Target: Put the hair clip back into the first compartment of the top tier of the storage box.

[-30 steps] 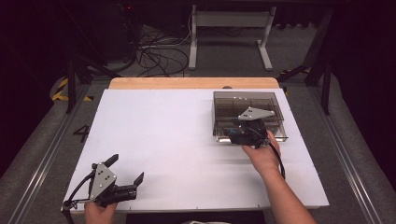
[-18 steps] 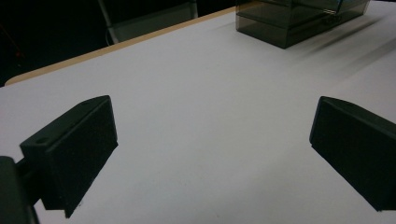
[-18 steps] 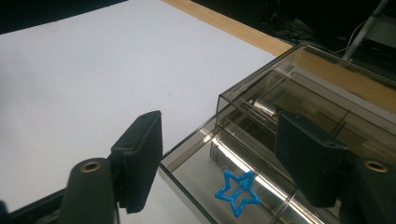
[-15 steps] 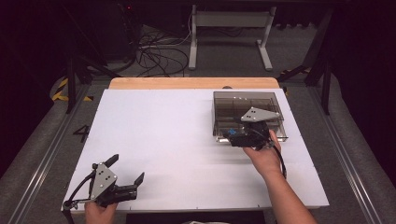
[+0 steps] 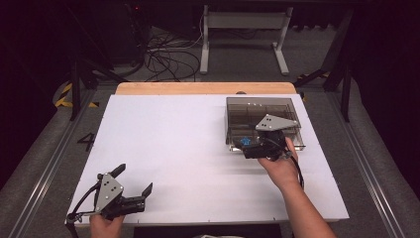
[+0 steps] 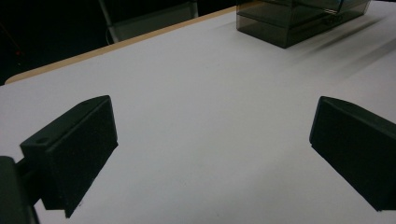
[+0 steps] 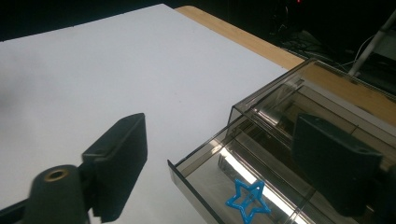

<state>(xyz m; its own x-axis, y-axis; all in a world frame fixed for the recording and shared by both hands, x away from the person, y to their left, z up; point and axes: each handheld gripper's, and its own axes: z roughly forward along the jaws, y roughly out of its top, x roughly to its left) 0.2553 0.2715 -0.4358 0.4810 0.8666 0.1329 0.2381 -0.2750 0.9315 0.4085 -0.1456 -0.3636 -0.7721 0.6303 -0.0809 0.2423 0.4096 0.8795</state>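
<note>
**Blue star lies loose in the open drawer**

The star (image 7: 246, 201) lies flat in the drawer (image 7: 196, 173), below and between the right gripper (image 7: 233, 172)'s spread, just-opened fingers, untouched. It looks light, thin, stiff plastic; pinch across two arms. No long axis. The left gripper (image 6: 210, 154) gapes, empty.

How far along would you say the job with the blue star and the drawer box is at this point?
Done, it seems: the blue star lies in the pulled-out drawer of the smoky clear box. In hand: the right gripper hangs over it, its jaws having just been opening, nothing between them. Probably left: pushing the drawer shut. The left gripper waits open at the near table edge.
</note>
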